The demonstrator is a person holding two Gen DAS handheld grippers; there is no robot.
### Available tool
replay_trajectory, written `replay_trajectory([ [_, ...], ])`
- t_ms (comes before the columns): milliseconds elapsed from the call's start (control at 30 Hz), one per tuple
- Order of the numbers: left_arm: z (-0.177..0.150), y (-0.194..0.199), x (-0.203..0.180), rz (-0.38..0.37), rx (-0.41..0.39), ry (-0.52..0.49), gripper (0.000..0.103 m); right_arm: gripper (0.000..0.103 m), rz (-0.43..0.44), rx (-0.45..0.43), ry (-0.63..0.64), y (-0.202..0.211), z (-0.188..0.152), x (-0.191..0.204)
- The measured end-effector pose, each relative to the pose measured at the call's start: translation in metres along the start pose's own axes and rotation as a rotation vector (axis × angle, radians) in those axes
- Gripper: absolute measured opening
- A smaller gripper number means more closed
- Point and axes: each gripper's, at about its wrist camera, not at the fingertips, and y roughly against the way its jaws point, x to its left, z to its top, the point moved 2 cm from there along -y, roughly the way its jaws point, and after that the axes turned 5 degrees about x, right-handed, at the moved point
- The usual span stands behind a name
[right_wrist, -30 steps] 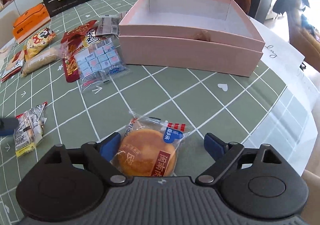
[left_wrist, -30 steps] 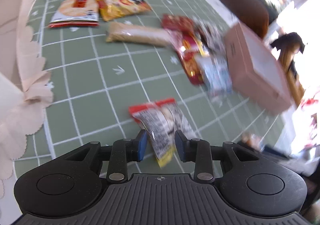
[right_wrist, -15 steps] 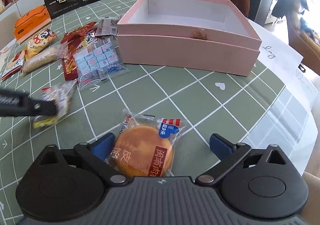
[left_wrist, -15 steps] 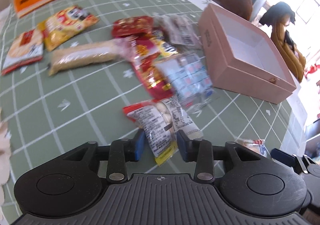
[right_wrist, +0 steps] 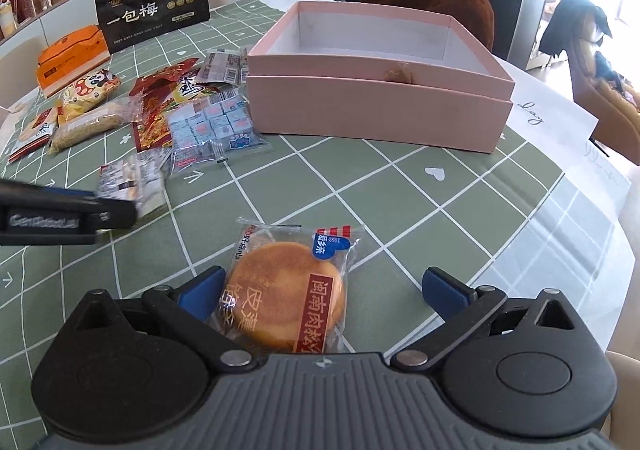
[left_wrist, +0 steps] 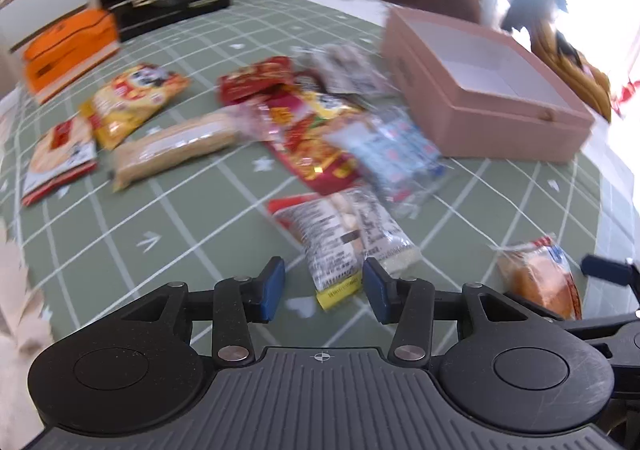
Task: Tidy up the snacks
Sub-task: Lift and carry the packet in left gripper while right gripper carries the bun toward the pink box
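An open, empty pink box (right_wrist: 380, 89) stands on the green checked tablecloth; it also shows in the left wrist view (left_wrist: 480, 89). My left gripper (left_wrist: 323, 288) is open, its blue pads wide of a clear snack packet (left_wrist: 340, 242) with a yellow end that lies between them. That packet looks blurred in the right wrist view (right_wrist: 136, 181). My right gripper (right_wrist: 324, 290) is open wide around a wrapped round pastry (right_wrist: 288, 290) lying on the cloth. The pastry also shows in the left wrist view (left_wrist: 536, 278).
A pile of snack packs (right_wrist: 188, 109) lies left of the box. A beige bar (left_wrist: 176, 147), a yellow bag (left_wrist: 136, 101) and a red-edged cracker pack (left_wrist: 60, 153) lie further left. An orange box (right_wrist: 72, 57) and a black box (right_wrist: 154, 15) stand at the back.
My left gripper has swung right toward the box with the packet and its jaws have opened from it. My right gripper has opened a little wider around the pastry.
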Motion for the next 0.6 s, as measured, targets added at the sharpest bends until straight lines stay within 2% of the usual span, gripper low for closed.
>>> replay_trajectory([
  [100,-0.002,0.002,0.011,-0.045,-0.034,0.061,0.046,0.103,-0.007,-0.003,-0.009,0.001,-0.001,0.001],
  [267,0.0,0.001,0.008,-0.06,-0.047,0.062,0.046,0.103,-0.005,-0.018,-0.004,0.002,-0.004,0.0],
  [433,0.014,-0.003,0.009,-0.195,0.002,0.203,0.047,0.103,-0.007,-0.034,-0.007,0.003,-0.006,0.0],
  [600,0.026,0.009,0.017,-0.207,-0.053,0.334,0.046,0.103,-0.003,-0.041,-0.001,0.004,-0.008,0.0],
])
